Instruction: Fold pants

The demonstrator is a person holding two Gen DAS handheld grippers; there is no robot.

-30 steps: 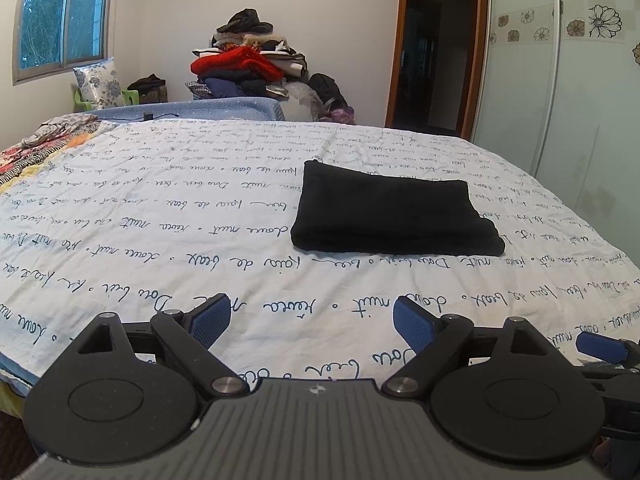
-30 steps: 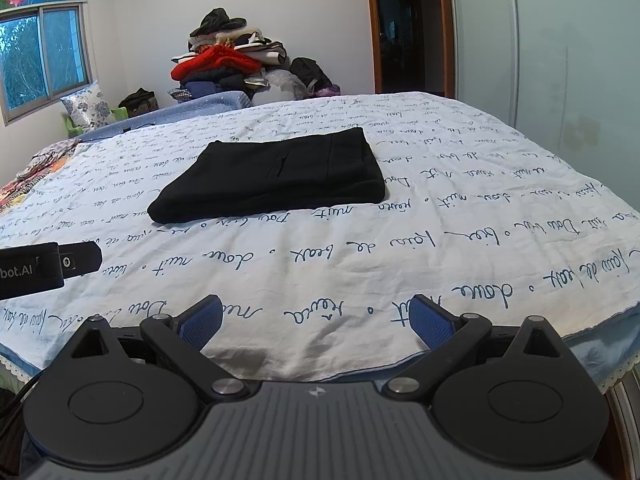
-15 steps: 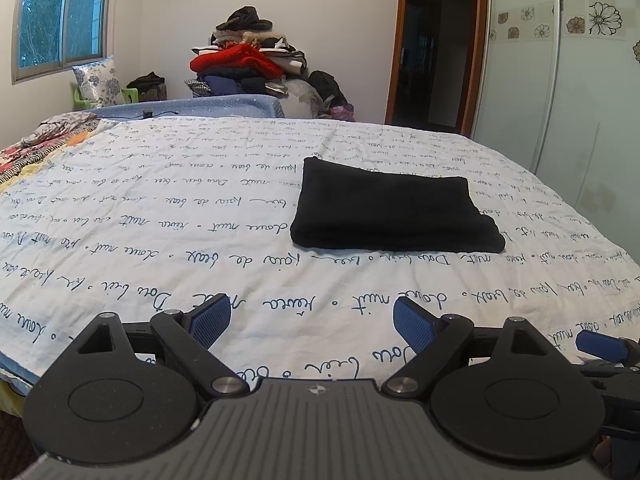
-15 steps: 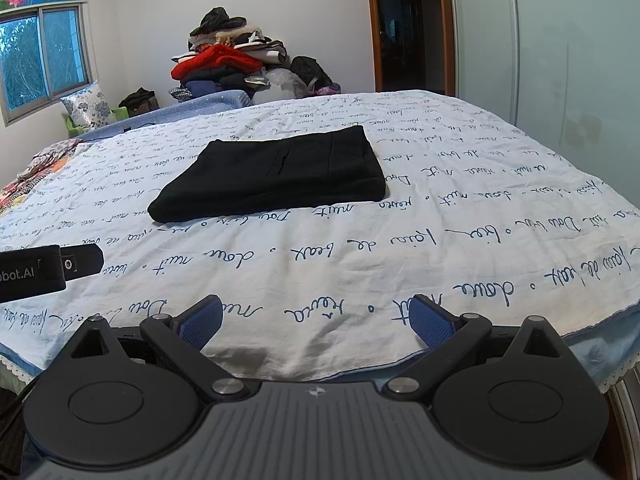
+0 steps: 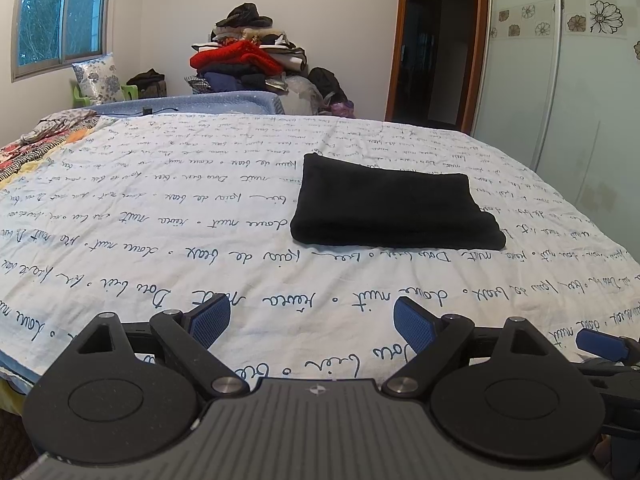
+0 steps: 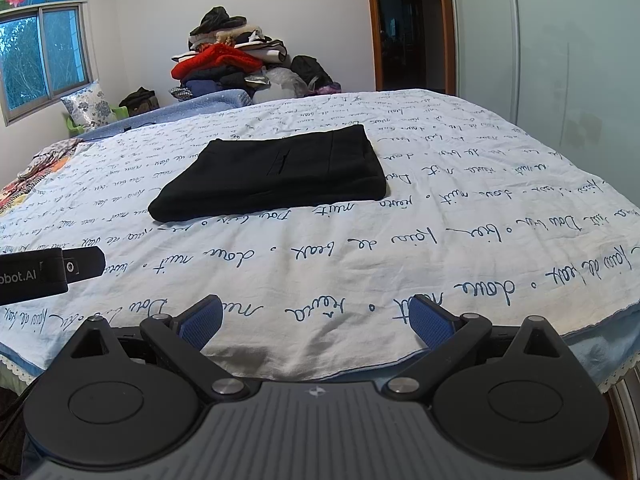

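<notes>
Black pants (image 5: 394, 210), folded into a compact, thick rectangle with squared edges, lie flat near the middle of the script-printed bedsheet (image 5: 160, 216). Folding appears complete; any next move would call only for smoothing or a final check. Left gripper (image 5: 312, 320) and right gripper (image 6: 316, 318) hover at the sheet's near edge, well apart from the pants, jaws spread wide, holding nothing.

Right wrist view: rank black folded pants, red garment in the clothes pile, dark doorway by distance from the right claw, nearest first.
1. black folded pants: mid-bed, ahead and slightly left of the open right claw.
2. red garment: in the clothes pile beyond the bed's far edge, left of centre.
3. dark doorway: back wall, upper right. It looks farther than the pile, though not by much.
</notes>
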